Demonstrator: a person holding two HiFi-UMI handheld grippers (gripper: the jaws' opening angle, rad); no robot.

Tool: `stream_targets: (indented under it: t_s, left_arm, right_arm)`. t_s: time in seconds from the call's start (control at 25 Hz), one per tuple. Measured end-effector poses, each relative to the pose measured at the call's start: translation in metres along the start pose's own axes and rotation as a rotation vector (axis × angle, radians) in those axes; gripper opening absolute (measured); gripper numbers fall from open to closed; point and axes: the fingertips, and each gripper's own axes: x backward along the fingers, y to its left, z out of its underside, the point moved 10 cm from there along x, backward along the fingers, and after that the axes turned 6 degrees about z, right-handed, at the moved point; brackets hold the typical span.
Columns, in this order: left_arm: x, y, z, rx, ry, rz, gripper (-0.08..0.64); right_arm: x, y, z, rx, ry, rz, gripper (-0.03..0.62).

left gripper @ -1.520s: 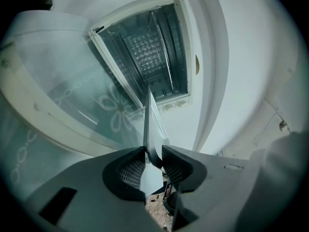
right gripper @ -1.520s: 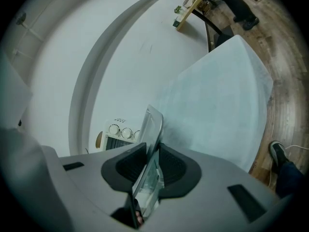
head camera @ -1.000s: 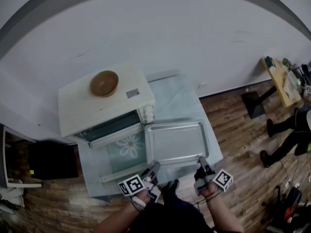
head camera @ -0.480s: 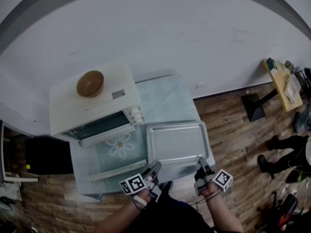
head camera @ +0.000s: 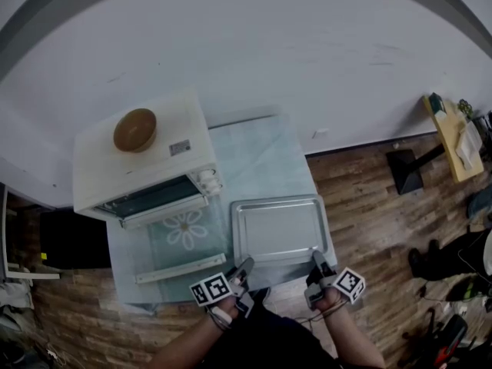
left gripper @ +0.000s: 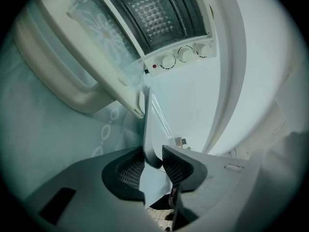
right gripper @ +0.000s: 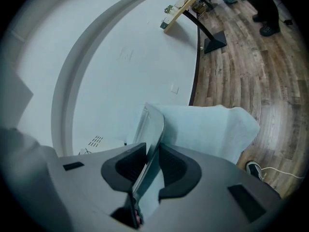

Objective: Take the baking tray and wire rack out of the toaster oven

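My left gripper [left gripper: 153, 153] is closed on the near left corner of the baking tray [head camera: 280, 229]. Its ribbed pads pinch the thin metal rim from both sides, and the tray runs away from the jaws edge-on in the left gripper view. My right gripper [right gripper: 152, 151] grips the near right corner of the same tray the same way, with the jaws narrow and the rolled rim wedged between the pads. Both grippers sit at the tray's near edge, left and right, and the empty silver tray stretches away from them toward the far side. It lies over the near right part of the table, which is covered in a pale blue cloth [head camera: 269, 160]. I cannot tell whether its underside touches the cloth. Just left of the tray the oven's glass door [head camera: 184, 241] hangs open and flat, with a white flower pattern showing through it. Beyond the door, at the far left of the table, stands the cream toaster oven [head camera: 146, 160], with three knobs [left gripper: 186, 54] on its right side and a gridded metal surface [left gripper: 154, 13] inside its cavity. A brown bowl [head camera: 134, 129] sits on the oven's top. To the right of the table is a wooden floor [head camera: 369, 198].
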Motion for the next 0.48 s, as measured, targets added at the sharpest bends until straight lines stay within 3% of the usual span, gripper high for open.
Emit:
stream_targets:
  t_s: [0.2,0.48]
  left_arm:
    - [-0.003,-0.002,0.001,-0.037,0.04,-0.036,0.146]
    - [0.012,-0.003,0.003,-0.03,0.059,-0.034,0.184]
  right_arm:
    - [-0.003,0.002,0.003,-0.018,-0.015,0.046,0.084]
    - [0.0,0.01,0.007,-0.032,-0.036,0.092,0.078]
